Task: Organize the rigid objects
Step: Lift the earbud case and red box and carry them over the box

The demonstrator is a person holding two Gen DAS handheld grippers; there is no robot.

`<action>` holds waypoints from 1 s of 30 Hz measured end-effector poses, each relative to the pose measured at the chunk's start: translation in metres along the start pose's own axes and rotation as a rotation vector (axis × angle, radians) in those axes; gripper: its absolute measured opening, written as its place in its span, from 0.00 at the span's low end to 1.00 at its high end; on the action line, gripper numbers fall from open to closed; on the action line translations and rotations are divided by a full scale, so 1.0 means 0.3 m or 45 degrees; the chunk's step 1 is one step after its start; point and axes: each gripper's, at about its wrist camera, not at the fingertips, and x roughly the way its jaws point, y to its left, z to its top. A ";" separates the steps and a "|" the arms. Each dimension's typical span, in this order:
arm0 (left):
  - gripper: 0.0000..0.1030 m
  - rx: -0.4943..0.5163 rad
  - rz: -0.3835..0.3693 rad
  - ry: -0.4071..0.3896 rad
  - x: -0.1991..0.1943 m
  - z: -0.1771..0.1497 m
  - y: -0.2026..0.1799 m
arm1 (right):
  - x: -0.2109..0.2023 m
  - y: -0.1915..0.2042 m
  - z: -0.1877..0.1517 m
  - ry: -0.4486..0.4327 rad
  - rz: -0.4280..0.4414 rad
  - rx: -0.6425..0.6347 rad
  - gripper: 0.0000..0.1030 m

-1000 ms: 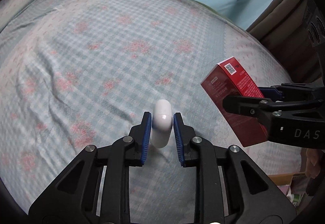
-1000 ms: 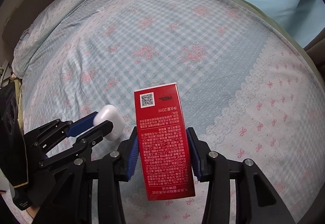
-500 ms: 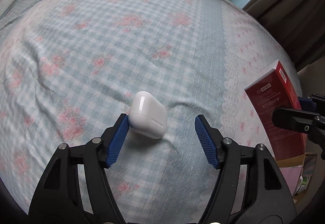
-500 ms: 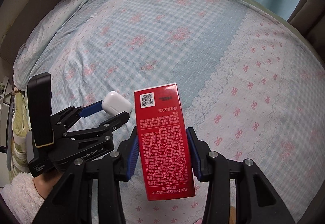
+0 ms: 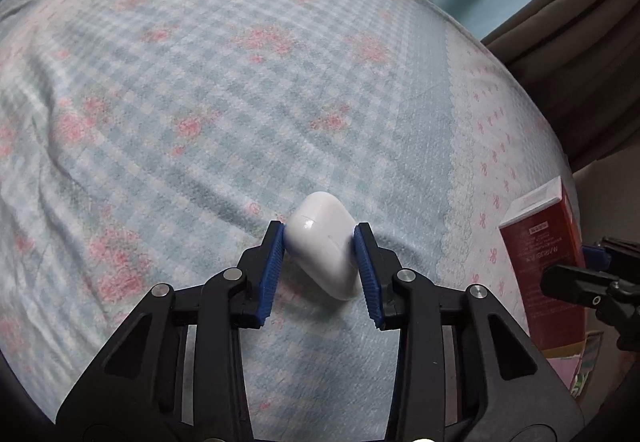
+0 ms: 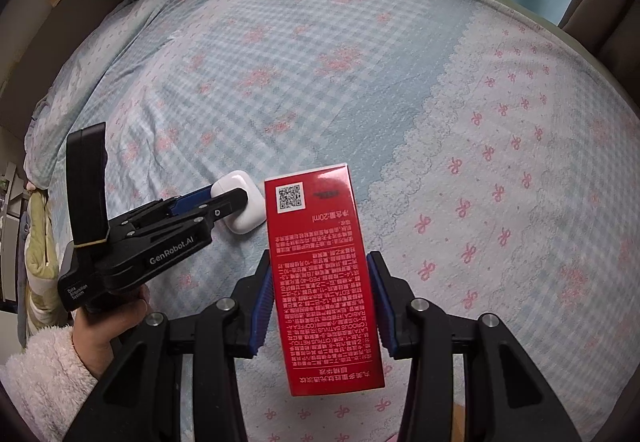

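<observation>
A white earbud case point(image 5: 322, 242) rests tilted on the checked bedsheet point(image 5: 240, 101). My left gripper point(image 5: 320, 230) has it between its blue pads, which touch both sides as the jaws are closing. The right wrist view shows the same case point(image 6: 240, 209) at the left gripper point(image 6: 234, 199) tips, just left of the box. My right gripper point(image 6: 319, 260) is shut on a tall red box point(image 6: 320, 282) printed with white text and a QR code, held above the sheet. That red box point(image 5: 544, 262) appears at the right edge of the left wrist view.
The bed carries a blue-and-pink floral checked sheet with a bow-print border point(image 6: 500, 181) on the right. Brown curtains point(image 5: 580, 41) hang behind the bed's right side. A hand in a fluffy white sleeve point(image 6: 48, 362) holds the left gripper.
The left jaws opened, let the case tip onto the sheet, then closed on its wider sides lower down. The red box slid right in the left wrist view.
</observation>
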 end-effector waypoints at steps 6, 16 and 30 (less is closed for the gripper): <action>0.22 0.015 -0.032 -0.033 -0.018 0.020 -0.019 | 0.011 -0.019 -0.012 0.003 0.016 0.042 0.39; 0.20 0.101 -0.131 0.002 -0.022 -0.012 -0.121 | -0.004 -0.034 -0.032 -0.013 0.035 0.090 0.39; 0.20 0.204 -0.134 0.125 0.090 -0.038 -0.219 | -0.013 -0.095 -0.064 -0.021 0.029 0.141 0.39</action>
